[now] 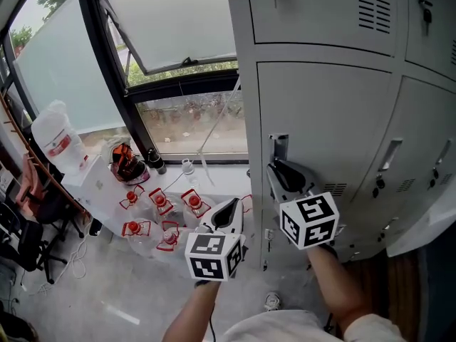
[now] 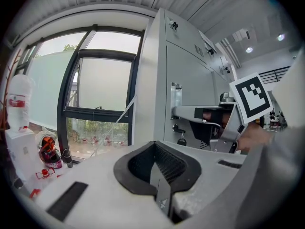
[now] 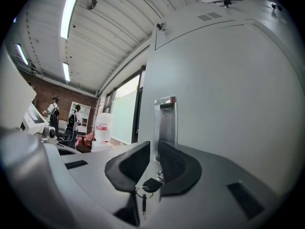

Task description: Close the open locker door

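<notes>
The grey locker door (image 1: 328, 120) stands close against its frame; I cannot tell whether a gap is left. A chrome handle (image 1: 280, 147) (image 3: 165, 123) sits at its left edge. My right gripper (image 1: 274, 168) (image 3: 155, 149) is against the door with its pads closed on the handle's lower end. A key (image 3: 151, 185) (image 2: 181, 140) hangs from the lock just below. In the left gripper view the right gripper (image 2: 175, 111) meets the door under the handle (image 2: 177, 93). My left gripper (image 1: 231, 205) (image 2: 153, 146) hangs left of the locker, shut and empty.
More grey lockers (image 1: 427, 141) stand to the right and above. On the floor at the left lie several clear bottles with red handles (image 1: 160, 212), beside a water jug (image 1: 53, 137) on a white box under the window (image 1: 189, 120). Two people (image 3: 64, 116) stand far off.
</notes>
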`<state>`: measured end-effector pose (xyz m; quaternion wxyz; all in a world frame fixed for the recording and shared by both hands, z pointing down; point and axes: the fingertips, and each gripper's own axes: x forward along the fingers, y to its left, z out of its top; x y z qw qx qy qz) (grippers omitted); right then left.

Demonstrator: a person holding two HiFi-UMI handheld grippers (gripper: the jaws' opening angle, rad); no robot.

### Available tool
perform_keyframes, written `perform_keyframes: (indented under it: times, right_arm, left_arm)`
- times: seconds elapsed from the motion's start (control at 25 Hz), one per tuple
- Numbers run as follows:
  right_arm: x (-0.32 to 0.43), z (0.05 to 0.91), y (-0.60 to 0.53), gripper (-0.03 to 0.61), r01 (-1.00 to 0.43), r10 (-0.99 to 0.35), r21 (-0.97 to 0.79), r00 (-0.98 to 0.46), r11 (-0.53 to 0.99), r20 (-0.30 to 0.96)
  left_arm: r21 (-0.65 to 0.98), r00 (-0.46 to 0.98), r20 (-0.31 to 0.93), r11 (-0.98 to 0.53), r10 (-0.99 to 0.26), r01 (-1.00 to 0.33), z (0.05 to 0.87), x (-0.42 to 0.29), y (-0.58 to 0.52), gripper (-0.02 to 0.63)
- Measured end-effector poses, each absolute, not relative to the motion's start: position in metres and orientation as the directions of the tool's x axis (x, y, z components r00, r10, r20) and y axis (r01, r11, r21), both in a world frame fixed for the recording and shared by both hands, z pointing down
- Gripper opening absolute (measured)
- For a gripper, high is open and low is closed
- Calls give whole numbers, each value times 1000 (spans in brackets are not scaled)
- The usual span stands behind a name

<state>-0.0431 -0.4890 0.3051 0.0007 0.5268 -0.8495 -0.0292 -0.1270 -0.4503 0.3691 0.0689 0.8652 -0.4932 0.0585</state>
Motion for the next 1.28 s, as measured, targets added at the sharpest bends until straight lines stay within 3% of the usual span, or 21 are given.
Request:
perform_keyframes:
  times: [0.68, 1.28]
  right_arm:
    - [-27, 317, -434, 40, -919, -919, 40, -394, 393, -19]
    - [24, 322, -369, 32, -959, -961, 67, -276, 276, 10]
  left_arm:
    - [70, 555, 164, -552, -815, -831, 370, -118, -406, 8]
    - [78, 672, 135, -669, -728, -739, 361, -56, -367, 8]
